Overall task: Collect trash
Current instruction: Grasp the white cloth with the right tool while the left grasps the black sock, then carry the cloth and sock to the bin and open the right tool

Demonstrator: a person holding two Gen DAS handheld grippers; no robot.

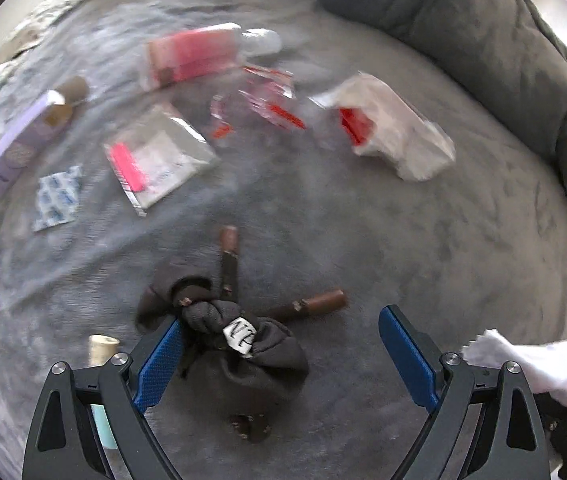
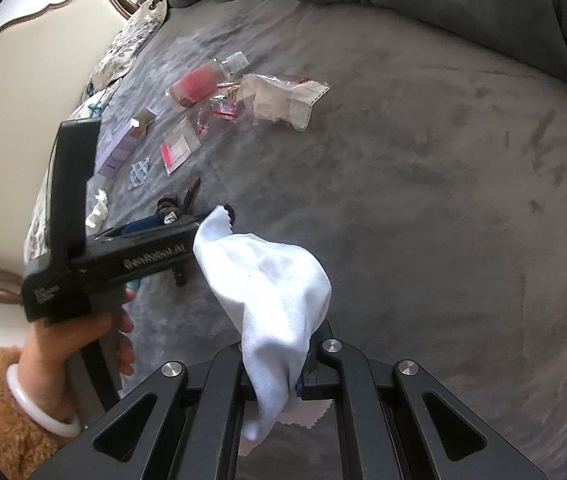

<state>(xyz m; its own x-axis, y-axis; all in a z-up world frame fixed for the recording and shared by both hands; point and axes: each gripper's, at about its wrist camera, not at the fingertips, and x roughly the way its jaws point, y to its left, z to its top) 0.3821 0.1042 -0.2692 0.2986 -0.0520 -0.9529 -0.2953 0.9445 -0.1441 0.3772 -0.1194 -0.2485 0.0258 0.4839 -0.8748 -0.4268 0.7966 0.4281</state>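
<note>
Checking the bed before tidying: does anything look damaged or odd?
Yes. Litter is strewn over the grey blanket, and beside the dark knotted pouch lie brown sticks with ragged, broken-looking ends, plus a fragment below.

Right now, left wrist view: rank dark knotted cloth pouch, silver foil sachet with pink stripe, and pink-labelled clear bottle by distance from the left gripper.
1. dark knotted cloth pouch, against the left gripper's left finger.
2. silver foil sachet with pink stripe, ahead-left.
3. pink-labelled clear bottle, farthest, top centre.

My left gripper (image 1: 279, 344) hangs low with its blue fingers (image 1: 407, 356) spread wide. My right gripper (image 2: 283, 364) is clamped tight. My left hand (image 2: 79, 340) grips its handle, near left.
</note>
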